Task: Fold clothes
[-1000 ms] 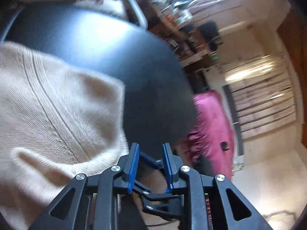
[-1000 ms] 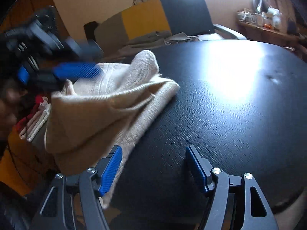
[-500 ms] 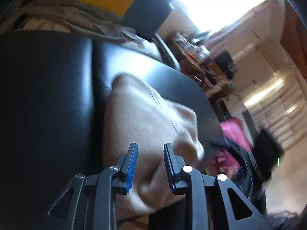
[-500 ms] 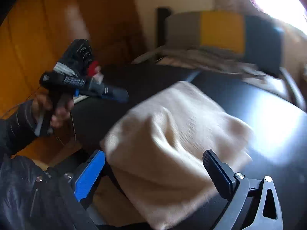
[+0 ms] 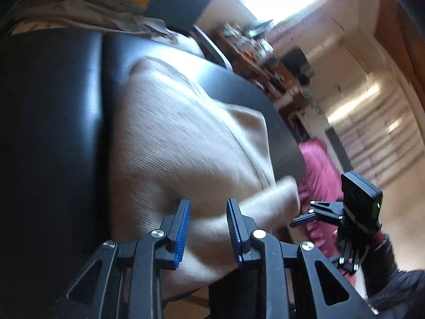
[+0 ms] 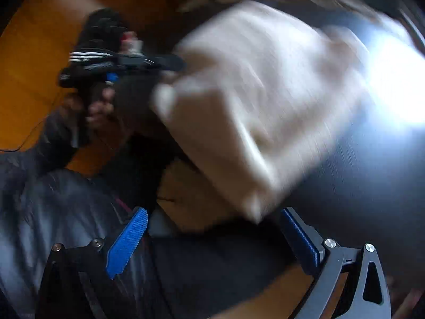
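A folded cream knit sweater (image 5: 186,143) lies on the black round table (image 5: 53,133), its near edge hanging over the table's rim. My left gripper (image 5: 207,207) is open with a narrow gap, its blue pads at the sweater's near edge, holding nothing. In the blurred right wrist view the sweater (image 6: 260,93) lies ahead. My right gripper (image 6: 215,226) is wide open and empty, just short of the sweater's near corner. The left gripper (image 6: 148,62) shows there at the sweater's left edge. The right gripper (image 5: 345,212) shows in the left wrist view beside the sweater.
More cloth (image 5: 87,16) lies piled at the table's far side, before a dark chair (image 5: 180,2). A pink garment (image 5: 318,164) sits below the table's right rim. A cluttered shelf (image 5: 260,55) stands farther back. My dark jacket (image 6: 66,212) fills the lower left.
The sweater was let go and now lies folded on the table. Both grippers swung round to its near side. The right gripper has opened wider.
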`<state>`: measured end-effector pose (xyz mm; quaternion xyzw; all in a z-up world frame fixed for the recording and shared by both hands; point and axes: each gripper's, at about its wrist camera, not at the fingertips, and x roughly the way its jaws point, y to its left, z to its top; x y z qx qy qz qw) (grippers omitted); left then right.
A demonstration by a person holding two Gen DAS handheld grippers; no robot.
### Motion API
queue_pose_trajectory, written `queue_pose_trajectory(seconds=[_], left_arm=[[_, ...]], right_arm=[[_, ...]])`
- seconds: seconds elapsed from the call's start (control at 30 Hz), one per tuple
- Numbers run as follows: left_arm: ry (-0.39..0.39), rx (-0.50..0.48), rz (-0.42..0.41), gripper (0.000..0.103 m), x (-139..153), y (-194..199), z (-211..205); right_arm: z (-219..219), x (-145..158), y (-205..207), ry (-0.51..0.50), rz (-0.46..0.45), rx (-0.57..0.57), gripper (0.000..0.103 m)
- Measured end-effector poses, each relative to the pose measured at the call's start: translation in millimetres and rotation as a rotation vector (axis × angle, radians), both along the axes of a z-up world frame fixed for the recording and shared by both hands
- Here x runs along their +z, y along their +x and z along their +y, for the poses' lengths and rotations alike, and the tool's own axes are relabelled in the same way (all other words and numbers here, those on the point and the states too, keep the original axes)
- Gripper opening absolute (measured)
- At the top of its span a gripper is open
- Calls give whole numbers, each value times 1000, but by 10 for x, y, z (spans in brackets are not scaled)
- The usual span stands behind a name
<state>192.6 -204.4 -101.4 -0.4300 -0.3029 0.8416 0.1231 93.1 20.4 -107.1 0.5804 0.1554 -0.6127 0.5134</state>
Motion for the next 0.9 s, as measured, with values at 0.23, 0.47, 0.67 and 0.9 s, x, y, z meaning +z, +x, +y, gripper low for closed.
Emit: queue_pose_trajectory(seconds=[0.23,0.47,0.67,0.9], left_arm=[[-55,-141,-9,26,-92,-36,456],[-29,8,44,26,112,151,1],[-95,67,51,27,168,126,-174],[-129,-106,-40,28,-294,107,249]], right_arm=[[575,165,-77,-272,35,-400,101],[-224,286,51,-289,159,-148,81],[-486,92,162,-118,169,-51,7],[168,-310,373,-6,110,-193,7]])
